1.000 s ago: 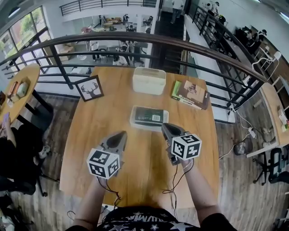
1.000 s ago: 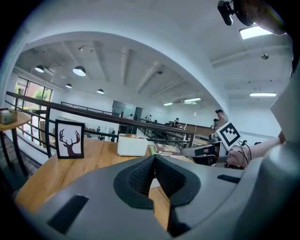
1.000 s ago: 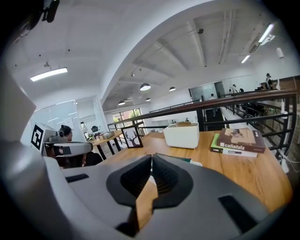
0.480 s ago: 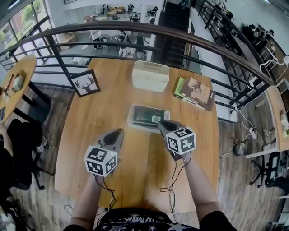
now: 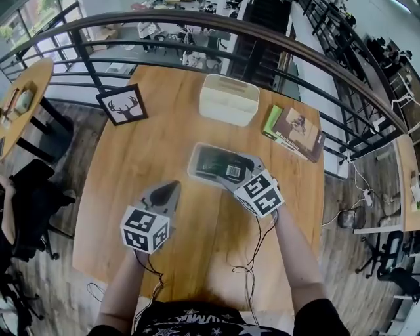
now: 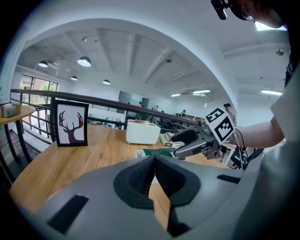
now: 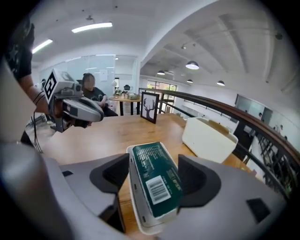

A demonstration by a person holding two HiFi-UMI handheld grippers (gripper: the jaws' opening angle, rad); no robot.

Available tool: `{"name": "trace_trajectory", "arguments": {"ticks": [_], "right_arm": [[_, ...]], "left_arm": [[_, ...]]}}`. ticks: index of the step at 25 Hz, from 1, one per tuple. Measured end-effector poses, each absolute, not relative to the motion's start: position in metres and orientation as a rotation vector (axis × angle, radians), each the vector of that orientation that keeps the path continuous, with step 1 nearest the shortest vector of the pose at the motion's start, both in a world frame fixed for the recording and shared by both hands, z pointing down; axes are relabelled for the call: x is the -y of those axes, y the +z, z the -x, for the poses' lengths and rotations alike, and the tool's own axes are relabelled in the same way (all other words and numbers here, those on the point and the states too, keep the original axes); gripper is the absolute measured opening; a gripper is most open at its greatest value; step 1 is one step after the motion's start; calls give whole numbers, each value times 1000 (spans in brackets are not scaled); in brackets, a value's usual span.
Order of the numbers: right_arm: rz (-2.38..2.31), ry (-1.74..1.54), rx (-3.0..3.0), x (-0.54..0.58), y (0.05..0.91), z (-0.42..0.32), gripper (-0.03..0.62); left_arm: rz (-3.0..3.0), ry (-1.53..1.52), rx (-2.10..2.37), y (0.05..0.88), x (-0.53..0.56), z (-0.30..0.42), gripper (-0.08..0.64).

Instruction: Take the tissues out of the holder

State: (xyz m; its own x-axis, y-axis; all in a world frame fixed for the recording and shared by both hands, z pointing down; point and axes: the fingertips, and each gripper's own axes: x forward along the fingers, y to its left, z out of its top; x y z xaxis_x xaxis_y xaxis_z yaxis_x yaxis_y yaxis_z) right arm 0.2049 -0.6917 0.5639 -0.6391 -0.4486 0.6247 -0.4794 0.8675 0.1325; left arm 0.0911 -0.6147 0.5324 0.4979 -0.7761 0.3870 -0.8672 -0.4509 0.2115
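A clear plastic holder [image 5: 195, 164] lies flat in the middle of the wooden table, with a dark green tissue pack [image 5: 215, 164] in it. My right gripper [image 5: 244, 168] is at the holder's near right end. Its jaws have just been opening, and in the right gripper view they straddle the tissue pack [image 7: 152, 176] and the holder's rim [image 7: 133, 199] without pressing on them. My left gripper [image 5: 172, 189] hovers over bare wood to the left of the holder. Its pads [image 6: 140, 176] meet with nothing between them. The left gripper view shows the right gripper [image 6: 182, 142] over the pack.
A white lidded box [image 5: 229, 99] stands behind the holder. A framed deer picture [image 5: 122, 105] stands at the back left, and a book [image 5: 294, 133] lies at the back right. A dark railing [image 5: 197, 20] runs behind the table [image 5: 151, 144].
My right gripper has moved forward onto the holder's near end, rolled over, and gone from shut to open. My left gripper has edged forward and lower and stays shut.
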Motion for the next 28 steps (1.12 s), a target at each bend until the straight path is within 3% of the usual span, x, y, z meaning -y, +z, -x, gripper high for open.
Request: {"name": "trace_trajectory", "arguments": {"ticks": [14, 28], "right_arm": [[-242, -90, 2013, 708, 623, -191, 356], [-156, -131, 1850, 719, 653, -190, 368]], "left_arm": [[-2295, 305, 1412, 554, 628, -69, 12], [-2253, 308, 1419, 565, 623, -57, 12]]}}
